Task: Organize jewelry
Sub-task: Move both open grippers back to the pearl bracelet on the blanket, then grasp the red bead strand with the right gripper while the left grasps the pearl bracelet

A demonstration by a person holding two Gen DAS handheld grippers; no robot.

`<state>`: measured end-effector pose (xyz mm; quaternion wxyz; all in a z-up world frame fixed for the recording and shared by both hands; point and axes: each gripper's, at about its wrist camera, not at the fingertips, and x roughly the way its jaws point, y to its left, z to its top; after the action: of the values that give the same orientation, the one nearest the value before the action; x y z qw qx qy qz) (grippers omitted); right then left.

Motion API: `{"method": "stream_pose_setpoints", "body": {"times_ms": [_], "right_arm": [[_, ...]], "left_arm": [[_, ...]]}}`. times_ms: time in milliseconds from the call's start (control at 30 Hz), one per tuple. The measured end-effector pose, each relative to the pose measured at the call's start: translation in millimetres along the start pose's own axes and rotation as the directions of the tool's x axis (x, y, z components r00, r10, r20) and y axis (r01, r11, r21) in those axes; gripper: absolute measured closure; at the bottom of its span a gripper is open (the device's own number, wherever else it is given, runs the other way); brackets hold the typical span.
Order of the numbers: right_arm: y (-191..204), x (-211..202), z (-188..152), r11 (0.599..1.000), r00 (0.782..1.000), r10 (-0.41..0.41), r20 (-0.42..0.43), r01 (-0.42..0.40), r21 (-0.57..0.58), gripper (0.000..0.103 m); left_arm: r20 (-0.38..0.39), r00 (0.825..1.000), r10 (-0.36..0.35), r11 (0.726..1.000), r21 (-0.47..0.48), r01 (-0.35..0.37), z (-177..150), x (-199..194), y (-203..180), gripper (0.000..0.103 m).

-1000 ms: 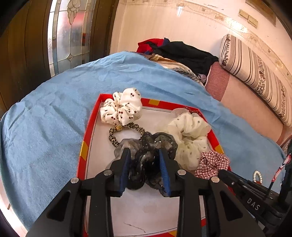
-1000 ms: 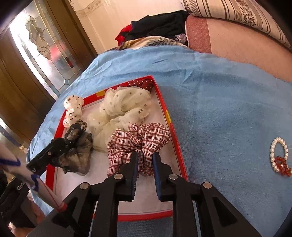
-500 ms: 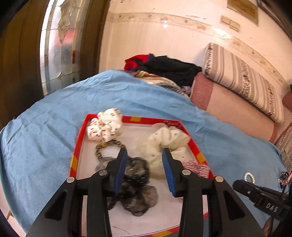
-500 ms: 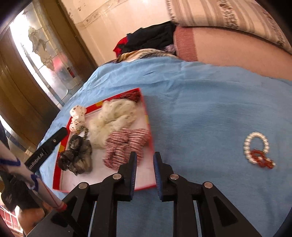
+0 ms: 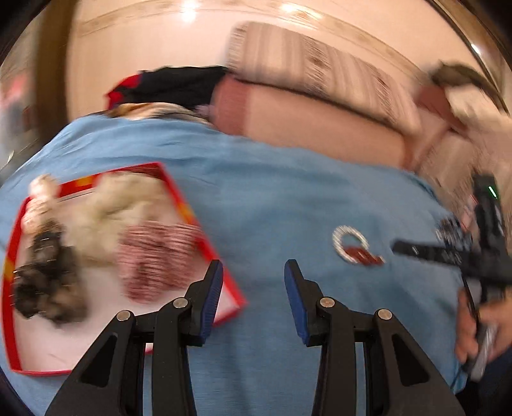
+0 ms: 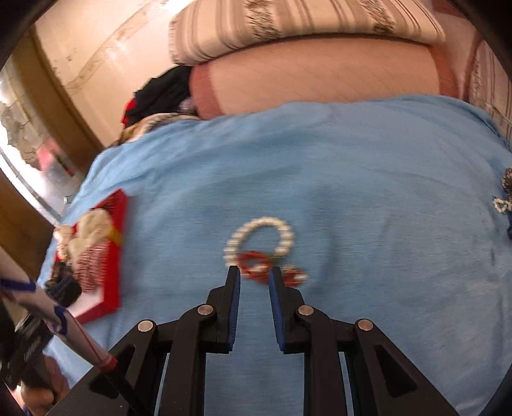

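A red-rimmed tray (image 5: 192, 211) lies on the blue cloth at the left and holds a dark scrunchie (image 5: 44, 281), a cream scrunchie (image 5: 118, 198) and a red checked scrunchie (image 5: 156, 256). A white pearl bracelet (image 6: 259, 236) and a red bead bracelet (image 6: 259, 265) lie together on the cloth; they also show in the left wrist view (image 5: 352, 246). My left gripper (image 5: 252, 272) is open and empty over the cloth beside the tray's corner. My right gripper (image 6: 254, 275) is partly open and empty, its tips just short of the red bracelet.
The blue cloth (image 6: 352, 160) covers the bed. Pillows (image 6: 304, 28) and a pile of clothes (image 6: 160, 92) lie at the back. More small jewelry (image 6: 504, 195) sits at the cloth's right edge. The tray also shows in the right wrist view (image 6: 112, 275).
My left gripper let go of the dark scrunchie in the tray, opened and swung right. My right gripper moved right from the tray to the bracelets and opened slightly.
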<state>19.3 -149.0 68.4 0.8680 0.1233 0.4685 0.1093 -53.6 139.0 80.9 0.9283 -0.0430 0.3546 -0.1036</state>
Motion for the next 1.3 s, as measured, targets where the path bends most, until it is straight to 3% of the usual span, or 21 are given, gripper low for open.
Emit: {"method": "stream_pose_setpoints", "body": {"times_ms": [100,233,467,633,700,833,933,1167,1300], "right_arm": [[-16.7,13.4,1.0,1.0,1.0,0.013,-0.028,-0.013,0.003,0.083],[-24.6,29.3,1.0,0.999,0.997,0.046,-0.06,-0.046,-0.002,0.083],[-10.4,37.9,5.6,0.99,0.992,0.094,-0.081,-0.102,-0.102,0.083],[-4.6,50.2,-0.4,0.983,0.995,0.029,-0.099,-0.047,-0.178,0.083],[-2.1,49.2,-0.5,0.98,0.995,0.015,-0.098,-0.035,-0.198,0.095],[10.5,47.7,-7.1,0.963,0.991,-0.004,-0.132,-0.031,-0.267,0.095],[17.7,50.5,-10.6,0.941,0.991,-0.081,-0.108,0.04,-0.335,0.094],[7.2,56.2,-6.7,0.951,0.991,-0.059,-0.116,0.021,-0.307,0.095],[-5.4,38.5,2.3,0.981,0.994,-0.016,-0.104,-0.005,-0.193,0.095]], "left_arm": [[-0.03,0.999,-0.02,0.999,0.047,0.021,-4.2,11.3,-17.5,0.065],[-0.079,0.996,-0.029,0.999,0.042,0.033,-6.4,26.3,-21.2,0.065],[-0.1,0.994,-0.032,0.999,0.04,0.037,-10.7,31.5,-25.2,0.064],[-0.108,0.993,-0.04,0.998,0.053,0.046,-10.9,35.1,-27.6,0.064],[-0.11,0.993,-0.042,0.997,0.054,0.048,-11.3,35.8,-28.0,0.064],[-0.118,0.992,-0.043,0.998,0.048,0.049,-12.7,37.2,-28.0,0.064],[-0.125,0.991,-0.041,0.997,0.054,0.048,-15.0,39.1,-30.6,0.064],[-0.123,0.992,-0.033,0.994,0.104,0.046,-19.7,40.8,-42.0,0.064],[-0.137,0.989,-0.05,0.993,0.103,0.065,-18.5,40.9,-43.4,0.064]]}}
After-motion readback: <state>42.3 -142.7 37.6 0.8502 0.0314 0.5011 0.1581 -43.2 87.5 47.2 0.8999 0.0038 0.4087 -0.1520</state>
